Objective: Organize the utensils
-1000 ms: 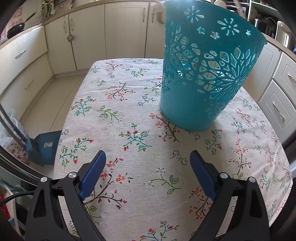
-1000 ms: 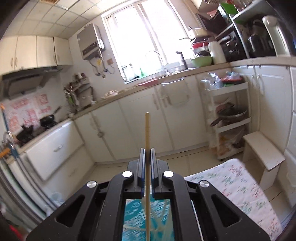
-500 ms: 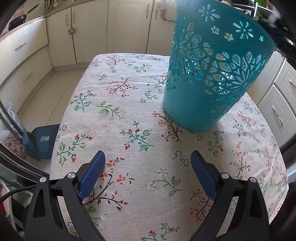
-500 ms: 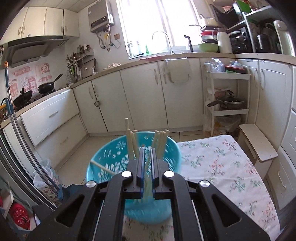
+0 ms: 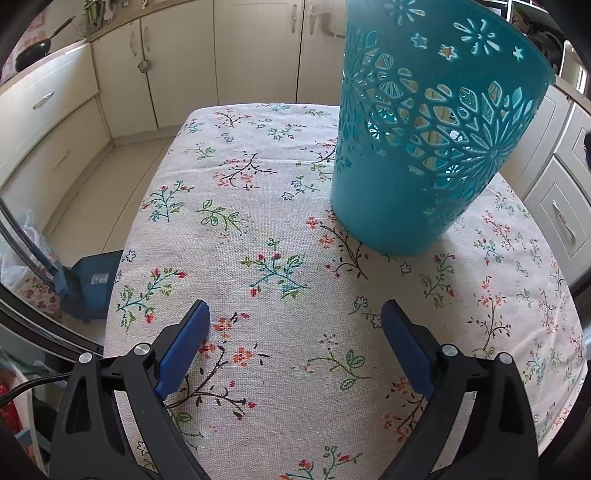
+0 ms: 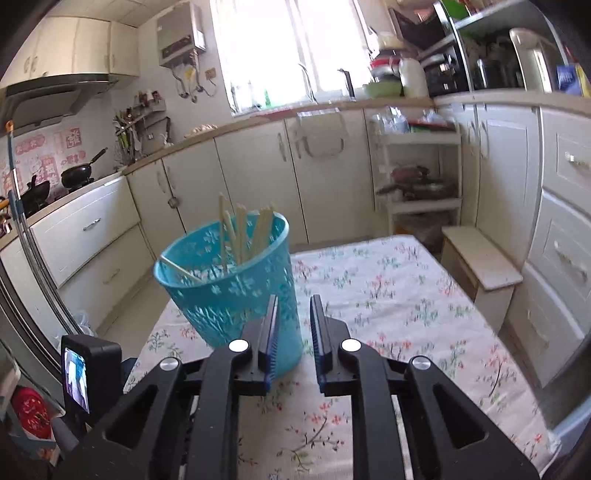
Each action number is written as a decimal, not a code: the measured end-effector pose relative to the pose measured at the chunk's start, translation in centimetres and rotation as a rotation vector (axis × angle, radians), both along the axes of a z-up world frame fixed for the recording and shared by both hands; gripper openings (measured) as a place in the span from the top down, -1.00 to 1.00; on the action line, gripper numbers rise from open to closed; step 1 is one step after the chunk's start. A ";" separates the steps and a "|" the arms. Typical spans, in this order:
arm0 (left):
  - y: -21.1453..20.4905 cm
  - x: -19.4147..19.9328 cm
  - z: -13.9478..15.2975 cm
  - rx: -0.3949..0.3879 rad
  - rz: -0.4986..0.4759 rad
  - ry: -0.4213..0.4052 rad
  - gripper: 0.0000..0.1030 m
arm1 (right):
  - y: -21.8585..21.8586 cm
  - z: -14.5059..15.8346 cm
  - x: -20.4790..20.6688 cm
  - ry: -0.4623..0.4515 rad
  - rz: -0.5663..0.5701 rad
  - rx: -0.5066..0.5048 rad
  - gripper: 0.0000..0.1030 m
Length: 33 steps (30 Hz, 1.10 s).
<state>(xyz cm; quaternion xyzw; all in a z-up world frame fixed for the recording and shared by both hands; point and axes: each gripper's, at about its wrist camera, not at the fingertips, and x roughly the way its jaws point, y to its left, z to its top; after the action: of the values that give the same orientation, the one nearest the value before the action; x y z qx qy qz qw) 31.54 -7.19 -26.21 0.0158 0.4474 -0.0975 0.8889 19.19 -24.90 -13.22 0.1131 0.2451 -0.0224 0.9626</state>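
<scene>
- The right hand-held gripper (image 6: 292, 332) has its jaws parted by a narrow gap with nothing between them; they have just been opening, and the blue pads face each other across bare air in front of the basket.
- The left hand-held gripper (image 5: 295, 347) is spread wide and empty, hovering low over the flowered tablecloth (image 5: 258, 221) that covers the desk.
- Just beyond the right gripper's tips stands the teal basket (image 6: 236, 291), a perforated plastic bin with flower and star cut-outs, upright on the desk near its far left corner as the right wrist view shows it.
- The chopsticks (image 6: 242, 232) stand inside the basket, a loose bundle leaning on the far rim with their tops poking above it; one more lies slanted across the near left rim. Pale sticks also show through the cut-outs in the left wrist view.
- Progress, as I judge it: the utensils that can be seen are already in the basket, and no loose utensil lies on the visible part of the cloth. What may be left is straightening the slanted stick, or fetching more from somewhere out of view; I cannot tell if any remain.
- Writing: the pink decorations (image 6: 70, 142) on the wall above the stove (image 6: 51, 184) carry large characters, too blurred to read. No brand or label is legible on the basket, the grippers or the white wall heater (image 6: 179, 35).
</scene>
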 end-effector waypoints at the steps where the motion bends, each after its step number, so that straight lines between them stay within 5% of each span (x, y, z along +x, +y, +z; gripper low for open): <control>1: 0.0 0.0 0.0 0.001 0.002 0.002 -0.74 | 0.1 -0.5 0.1 0.022 0.004 0.004 0.63; 11: 0.2 -0.1 0.2 0.036 0.010 0.010 -0.78 | 1.4 -5.3 -1.4 0.255 0.040 0.015 0.39; 14: 1.2 -1.5 1.4 0.019 0.043 0.016 -0.78 | 1.6 -3.7 -2.6 0.237 0.039 0.005 0.07; 33: 2.5 -16.7 17.4 -0.024 0.029 -0.291 -0.85 | 3.2 8.2 -13.7 0.015 0.028 0.030 -0.81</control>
<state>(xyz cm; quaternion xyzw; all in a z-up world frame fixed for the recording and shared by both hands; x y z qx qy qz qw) 14.79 -4.65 -8.80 0.0127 0.3126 -0.0868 0.9458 5.46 -21.74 -5.05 0.1241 0.2543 -0.0059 0.9591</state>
